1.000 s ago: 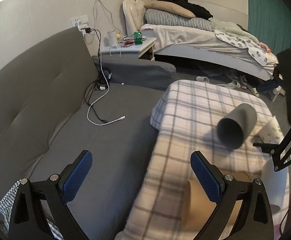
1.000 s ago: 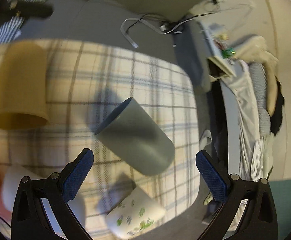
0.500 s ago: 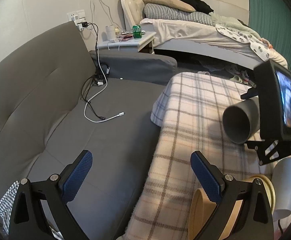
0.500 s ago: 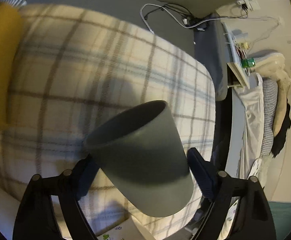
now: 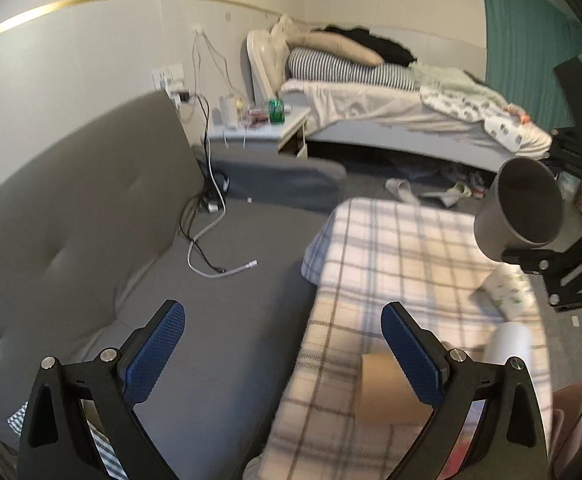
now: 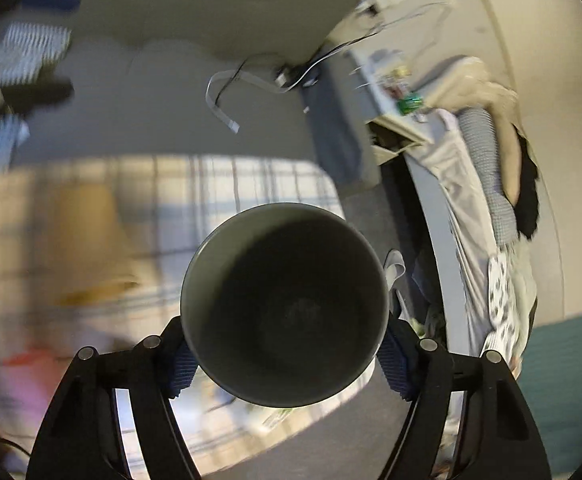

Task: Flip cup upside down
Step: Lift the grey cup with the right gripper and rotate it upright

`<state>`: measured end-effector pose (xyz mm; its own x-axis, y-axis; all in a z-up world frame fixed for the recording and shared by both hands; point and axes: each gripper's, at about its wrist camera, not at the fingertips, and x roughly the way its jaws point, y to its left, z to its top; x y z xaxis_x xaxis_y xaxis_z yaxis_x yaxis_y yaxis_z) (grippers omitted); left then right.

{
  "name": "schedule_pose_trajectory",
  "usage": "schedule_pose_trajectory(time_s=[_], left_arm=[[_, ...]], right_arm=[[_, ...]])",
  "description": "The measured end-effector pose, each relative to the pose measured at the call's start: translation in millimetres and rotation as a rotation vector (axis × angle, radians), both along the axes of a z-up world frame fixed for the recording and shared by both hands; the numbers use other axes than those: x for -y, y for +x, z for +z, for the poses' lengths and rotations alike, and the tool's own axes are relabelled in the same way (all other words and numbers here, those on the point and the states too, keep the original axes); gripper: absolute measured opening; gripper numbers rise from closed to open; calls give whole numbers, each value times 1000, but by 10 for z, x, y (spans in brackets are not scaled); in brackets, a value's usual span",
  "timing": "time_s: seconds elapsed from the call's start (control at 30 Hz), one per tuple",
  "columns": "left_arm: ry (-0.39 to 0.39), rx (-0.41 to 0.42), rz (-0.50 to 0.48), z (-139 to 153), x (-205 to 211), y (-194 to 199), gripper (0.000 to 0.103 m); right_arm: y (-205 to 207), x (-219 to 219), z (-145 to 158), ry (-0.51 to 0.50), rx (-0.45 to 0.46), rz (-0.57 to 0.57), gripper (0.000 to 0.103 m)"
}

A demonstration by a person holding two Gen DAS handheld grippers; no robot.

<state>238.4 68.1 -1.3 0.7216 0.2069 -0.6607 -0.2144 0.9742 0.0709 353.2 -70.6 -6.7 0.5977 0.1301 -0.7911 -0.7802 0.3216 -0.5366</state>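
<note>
Grey cup [image 6: 285,306]: clamped between the blue pads of the right gripper [image 6: 287,356], lifted clear of the plaid cloth [image 5: 407,264], mouth turned toward the right wrist camera so the dark interior fills mid-frame; its base and outer wall are hidden there. In the left wrist view the same cup [image 5: 521,208] shows at the right edge, open end tilted toward the lens, the black frame of the right gripper [image 5: 571,256] partly cut off by the picture border.

Left gripper [image 5: 283,354]: fingers spread wide, nothing between them, hanging over the sofa seat [image 5: 227,300] and the cloth's edge.

Tan cup [image 5: 387,388]: lying on the cloth, partly covered by the left gripper's right finger; in the right wrist view only a blurred tan smear.

White patterned cup [image 5: 509,294]: on its side beneath the grey cup, details soft.

Plain white cup [image 5: 509,344]: near the cloth's right edge, outline indistinct.

White cable [image 5: 211,248]: trailing across the sofa seat
</note>
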Motion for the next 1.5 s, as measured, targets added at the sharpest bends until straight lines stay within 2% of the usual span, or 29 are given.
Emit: schedule_pose_trajectory(time_s=[0.13, 0.23, 0.3, 0.47, 0.6, 0.67, 0.8, 0.93, 1.07, 1.33, 1.5], left_arm=[[10, 64, -53, 297, 63, -467, 102], [10, 113, -93, 412, 87, -844, 102], [1, 113, -113, 440, 85, -1036, 102], [-24, 132, -135, 414, 41, -1455, 102], [-49, 113, -123, 263, -71, -1703, 102], [-64, 95, -113, 174, -128, -1757, 102], [-95, 47, -81, -49, -251, -1824, 102], [-97, 17, -65, -195, -321, -1823, 102], [-108, -18, -55, -349, -400, -1760, 102], [-115, -106, -28, -710, -532, -1604, 102], [-121, -139, -16, -837, -553, -1534, 102]], right_arm=[[-594, 167, 521, 108, -43, -123, 73], [-1071, 286, 692, 164, -93, -219, 73], [-1392, 344, 700, 190, -124, -270, 73], [-2142, 443, 430, 305, -256, -394, 73], [-2454, 373, -45, 410, -422, -496, 73], [-2564, 293, -299, 427, -472, -523, 73], [-2516, 63, -771, 472, -585, -588, 73], [-2295, -51, -1060, 490, -614, -656, 74], [-2057, -27, -1108, 582, -599, -725, 73], [-1815, -63, -1383, 589, -552, -832, 72], [-1821, -28, -1383, 604, -525, -906, 72]])
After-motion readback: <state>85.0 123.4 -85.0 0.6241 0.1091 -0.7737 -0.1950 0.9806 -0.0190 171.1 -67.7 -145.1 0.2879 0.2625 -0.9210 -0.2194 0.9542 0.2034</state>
